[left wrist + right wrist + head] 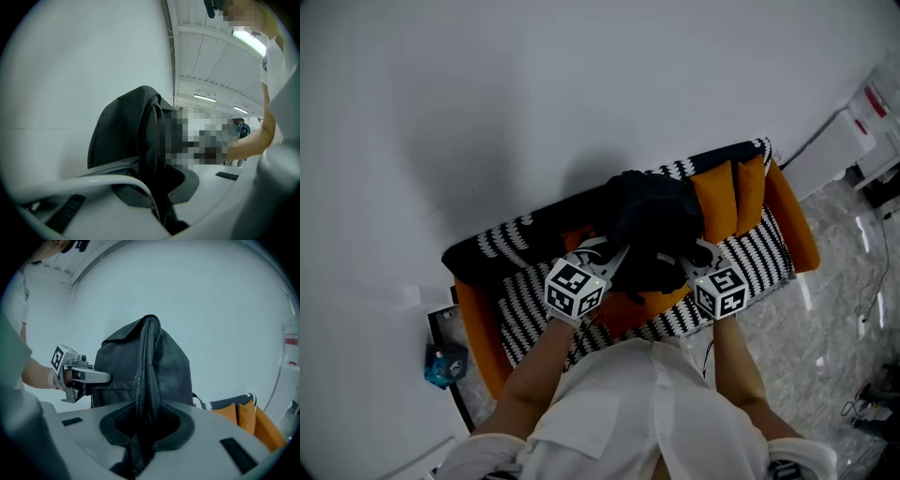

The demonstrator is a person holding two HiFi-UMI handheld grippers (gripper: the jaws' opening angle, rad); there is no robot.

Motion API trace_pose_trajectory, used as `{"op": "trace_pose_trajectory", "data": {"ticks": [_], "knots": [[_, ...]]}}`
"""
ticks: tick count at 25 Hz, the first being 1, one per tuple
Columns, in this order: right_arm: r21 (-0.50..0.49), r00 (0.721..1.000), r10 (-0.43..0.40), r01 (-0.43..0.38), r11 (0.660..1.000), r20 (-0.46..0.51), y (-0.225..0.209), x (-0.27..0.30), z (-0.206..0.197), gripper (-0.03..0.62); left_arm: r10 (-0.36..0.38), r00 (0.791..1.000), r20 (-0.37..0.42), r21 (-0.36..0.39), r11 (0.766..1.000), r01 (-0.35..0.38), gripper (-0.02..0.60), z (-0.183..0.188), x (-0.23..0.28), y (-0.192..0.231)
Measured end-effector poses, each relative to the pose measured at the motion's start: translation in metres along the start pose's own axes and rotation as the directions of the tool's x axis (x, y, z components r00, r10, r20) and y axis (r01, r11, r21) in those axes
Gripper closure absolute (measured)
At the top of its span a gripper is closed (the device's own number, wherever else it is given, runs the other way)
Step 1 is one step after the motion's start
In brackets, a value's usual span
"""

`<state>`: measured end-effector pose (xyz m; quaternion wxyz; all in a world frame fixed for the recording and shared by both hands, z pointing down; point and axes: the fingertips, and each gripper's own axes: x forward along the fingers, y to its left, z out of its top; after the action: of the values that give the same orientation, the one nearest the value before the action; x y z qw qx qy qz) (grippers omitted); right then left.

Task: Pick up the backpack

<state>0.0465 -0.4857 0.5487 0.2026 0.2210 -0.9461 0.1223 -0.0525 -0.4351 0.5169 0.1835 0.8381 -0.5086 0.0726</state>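
Item: the black fabric backpack (654, 230) is hanging upright between both grippers, over the orange sofa (797, 225) draped in a black-and-white striped throw (759, 253); whether its base is clearing the seat cannot be told.
Left gripper (157, 206): jaws are pinching nearly together on a thin fold of the backpack's dark mesh.
Right gripper (145, 427): jaws are clamping the padded mesh strap (146, 376).
Risk one: the left hold is looking shallow; the fold could be slipping out under load, dropping the weight onto the right strap alone.
Risk two: uneven raising would be tilting the bag; its base could be snagging the throw.
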Motion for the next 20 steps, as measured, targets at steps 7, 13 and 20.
{"op": "trace_pose_trajectory", "data": {"ticks": [7, 13, 20], "knots": [[-0.038, 0.998, 0.012, -0.01, 0.999, 0.055, 0.014, -0.027, 0.028, 0.52, -0.012, 0.998, 0.055, 0.044, 0.999, 0.01, 0.548, 0.031, -0.02, -0.02], [-0.061, 0.996, 0.019, -0.014, 0.998, 0.092, 0.026, -0.046, 0.045, 0.52, -0.011, 0.997, 0.076, 0.055, 0.998, 0.007, 0.548, 0.048, -0.035, -0.032], [-0.069, 0.993, 0.025, -0.017, 0.997, 0.112, 0.035, -0.056, 0.054, 0.522, -0.012, 0.996, 0.091, 0.055, 0.998, 0.007, 0.549, 0.056, -0.047, -0.041]]}}
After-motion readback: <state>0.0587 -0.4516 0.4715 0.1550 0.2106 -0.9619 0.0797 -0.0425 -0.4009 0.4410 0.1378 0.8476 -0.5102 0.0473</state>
